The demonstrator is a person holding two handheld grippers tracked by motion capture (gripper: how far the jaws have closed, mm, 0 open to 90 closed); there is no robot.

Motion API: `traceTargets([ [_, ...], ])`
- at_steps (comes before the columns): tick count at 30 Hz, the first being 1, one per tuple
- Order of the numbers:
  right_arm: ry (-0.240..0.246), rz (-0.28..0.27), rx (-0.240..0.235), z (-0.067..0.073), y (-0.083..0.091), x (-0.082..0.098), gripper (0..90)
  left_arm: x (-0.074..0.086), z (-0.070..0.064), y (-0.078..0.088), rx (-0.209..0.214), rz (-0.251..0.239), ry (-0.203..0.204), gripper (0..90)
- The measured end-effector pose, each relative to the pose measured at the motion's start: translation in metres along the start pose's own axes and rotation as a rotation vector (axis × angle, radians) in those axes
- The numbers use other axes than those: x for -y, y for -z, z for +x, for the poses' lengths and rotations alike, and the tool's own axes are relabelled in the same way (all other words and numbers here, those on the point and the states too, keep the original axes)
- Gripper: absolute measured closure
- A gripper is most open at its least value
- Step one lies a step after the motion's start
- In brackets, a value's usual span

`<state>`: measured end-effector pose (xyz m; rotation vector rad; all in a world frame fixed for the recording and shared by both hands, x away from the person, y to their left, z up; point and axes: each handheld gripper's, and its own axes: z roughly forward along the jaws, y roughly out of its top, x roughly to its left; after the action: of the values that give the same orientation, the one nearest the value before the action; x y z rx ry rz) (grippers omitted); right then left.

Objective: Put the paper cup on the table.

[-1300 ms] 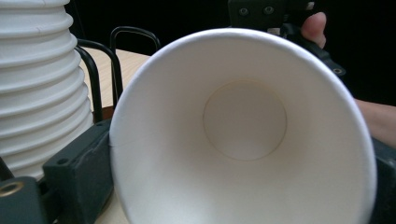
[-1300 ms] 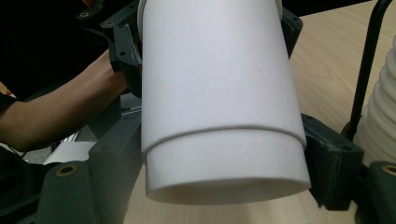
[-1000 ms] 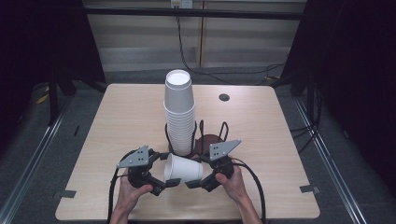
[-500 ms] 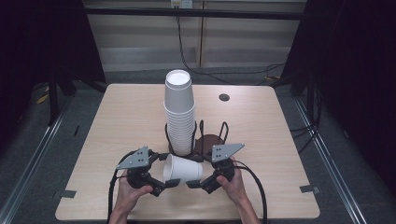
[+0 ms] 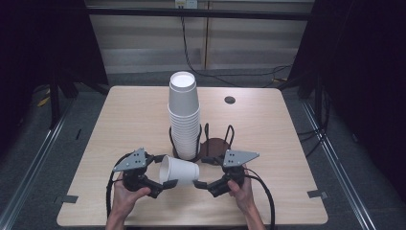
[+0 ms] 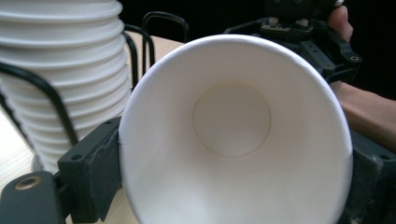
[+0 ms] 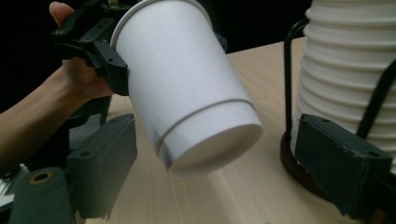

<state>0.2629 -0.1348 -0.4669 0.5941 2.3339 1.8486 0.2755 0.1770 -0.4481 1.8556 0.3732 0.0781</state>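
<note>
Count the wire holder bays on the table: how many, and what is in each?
2. The left bay holds the tall stack of white cups; the right bay beside it stands empty, showing its brown base.

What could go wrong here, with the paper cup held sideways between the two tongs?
The left tongs pinch the single cup at its thin rim; squeezing harder could crease it. The right tongs stand open around its base, so a mistimed handover could drop it. The tall cup stack stands close; a bump might tip it.

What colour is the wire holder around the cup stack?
Black wire holder, clearest in the high view.
</note>
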Motion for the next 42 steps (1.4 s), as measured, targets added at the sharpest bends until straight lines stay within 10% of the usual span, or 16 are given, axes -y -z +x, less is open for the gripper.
traceTargets([
  [17,-0.015,-0.076,0.267,-0.003,0.012,0.021,13.1,0.001,0.008,0.018,-0.058,0.035,0.030,9.9],
  [42,0.005,-0.220,0.460,-0.006,0.006,0.045,12.7,-0.002,0.029,0.046,-0.137,0.144,0.058,9.7],
])
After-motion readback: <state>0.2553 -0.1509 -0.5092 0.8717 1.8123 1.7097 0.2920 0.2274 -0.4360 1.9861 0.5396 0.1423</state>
